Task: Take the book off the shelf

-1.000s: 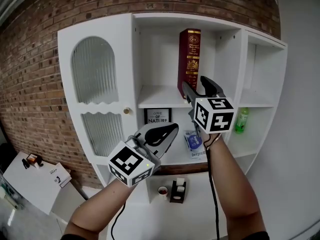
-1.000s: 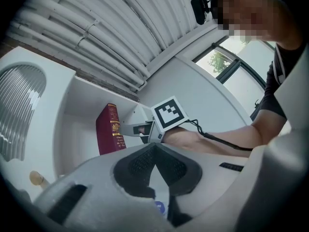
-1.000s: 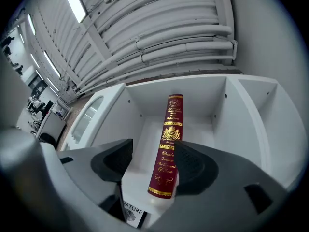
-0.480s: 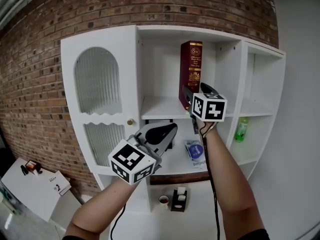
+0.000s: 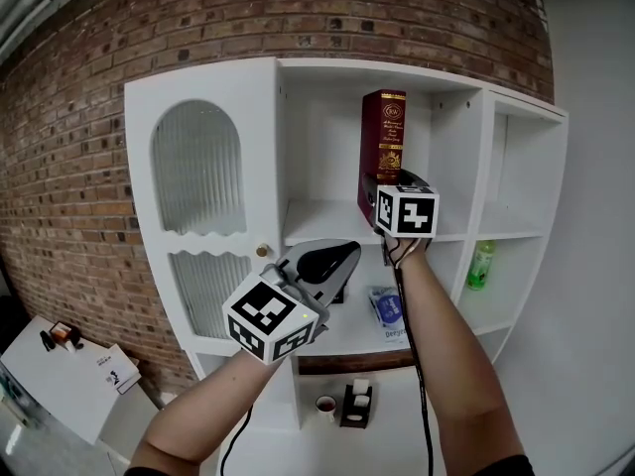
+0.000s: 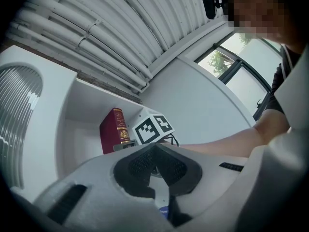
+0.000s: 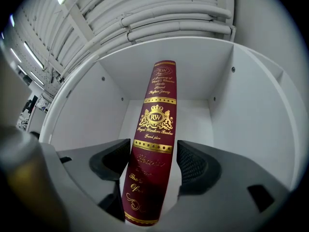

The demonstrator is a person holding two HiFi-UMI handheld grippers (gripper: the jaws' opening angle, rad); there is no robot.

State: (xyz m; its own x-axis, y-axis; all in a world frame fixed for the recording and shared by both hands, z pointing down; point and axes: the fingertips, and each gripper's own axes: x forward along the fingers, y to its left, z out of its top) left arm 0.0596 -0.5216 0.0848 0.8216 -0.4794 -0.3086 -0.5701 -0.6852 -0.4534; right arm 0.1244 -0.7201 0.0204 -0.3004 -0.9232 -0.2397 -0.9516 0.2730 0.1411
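The dark red book (image 5: 383, 145) is standing upright in the top middle compartment of the white shelf (image 5: 317, 204), its gold-lettered spine facing out. The right gripper (image 7: 153, 162) is reaching into that compartment, and its fingers (image 7: 195, 166) are sitting spread on either side of the lower spine, one at the cover's edge, the other showing a thin gap. The left gripper (image 6: 155, 149) is hovering lower, before the compartment below, its fingers pressed together on nothing. A green bottle (image 5: 480, 251) is standing in the right-hand compartment.
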